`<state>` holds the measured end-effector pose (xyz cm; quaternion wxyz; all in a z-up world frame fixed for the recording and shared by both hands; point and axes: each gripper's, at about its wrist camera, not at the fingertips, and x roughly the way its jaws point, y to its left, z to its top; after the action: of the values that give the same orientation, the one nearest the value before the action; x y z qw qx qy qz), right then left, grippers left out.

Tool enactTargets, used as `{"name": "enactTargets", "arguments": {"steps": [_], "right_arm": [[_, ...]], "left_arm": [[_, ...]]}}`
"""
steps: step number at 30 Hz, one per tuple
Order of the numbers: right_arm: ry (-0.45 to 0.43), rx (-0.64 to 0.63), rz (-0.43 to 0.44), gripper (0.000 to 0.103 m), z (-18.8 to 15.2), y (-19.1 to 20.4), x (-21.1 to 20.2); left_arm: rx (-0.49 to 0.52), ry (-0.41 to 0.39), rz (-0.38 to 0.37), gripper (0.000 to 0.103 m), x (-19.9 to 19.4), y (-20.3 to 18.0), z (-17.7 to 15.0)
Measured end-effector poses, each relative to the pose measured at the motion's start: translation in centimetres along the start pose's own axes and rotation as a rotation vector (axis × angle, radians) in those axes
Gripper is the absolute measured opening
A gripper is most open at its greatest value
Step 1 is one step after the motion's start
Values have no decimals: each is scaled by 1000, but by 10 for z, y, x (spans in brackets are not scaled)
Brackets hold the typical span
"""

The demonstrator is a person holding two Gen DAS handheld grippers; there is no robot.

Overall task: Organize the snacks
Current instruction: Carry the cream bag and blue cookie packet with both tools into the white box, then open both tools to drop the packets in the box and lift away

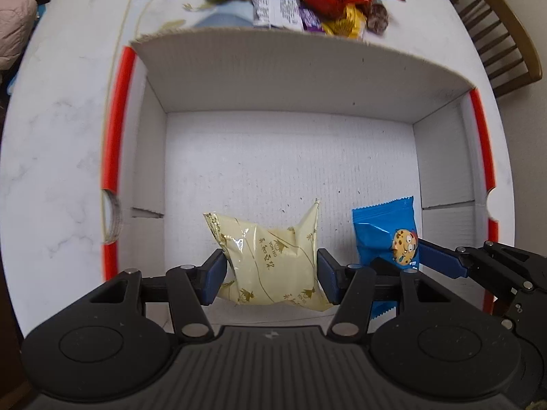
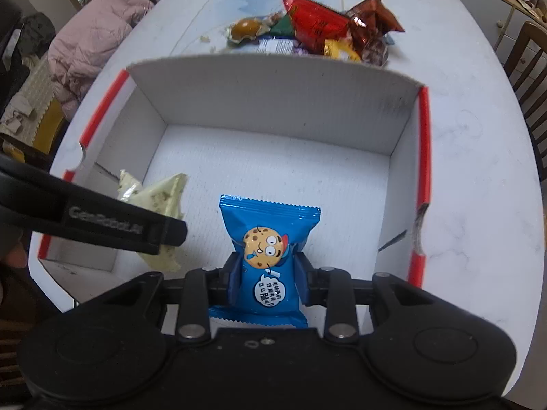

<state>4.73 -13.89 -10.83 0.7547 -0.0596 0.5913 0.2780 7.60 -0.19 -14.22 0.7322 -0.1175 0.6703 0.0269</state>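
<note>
item: pale yellow crinkled plastic snack packet (image 1: 273,266), clamped in left gripper (image 1: 271,273); blue cookie-print foil packet (image 2: 270,263), clamped in right gripper (image 2: 268,275). both are held over the 6 o'clock end of the white corrugated cardboard box (image 1: 273,82); each is best lowered flat to the floor, side by side, before being released.

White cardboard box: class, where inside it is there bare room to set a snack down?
The white cardboard box has bare floor from its far wall to the cream snack packet and blue cookie packet, each gripped near the front. Beyond it, the loose snack pile crowds the white marble table.
</note>
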Motion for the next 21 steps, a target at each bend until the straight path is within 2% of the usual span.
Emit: {"name": "enactTargets", "arguments": {"steps": [9, 21], "right_arm": [[31, -13, -21, 32, -3, 6, 13], [18, 3, -9, 36, -4, 1, 8]], "left_arm": [[-2, 46, 3, 57, 25, 2, -2], [2, 29, -30, 61, 23, 7, -3]]}}
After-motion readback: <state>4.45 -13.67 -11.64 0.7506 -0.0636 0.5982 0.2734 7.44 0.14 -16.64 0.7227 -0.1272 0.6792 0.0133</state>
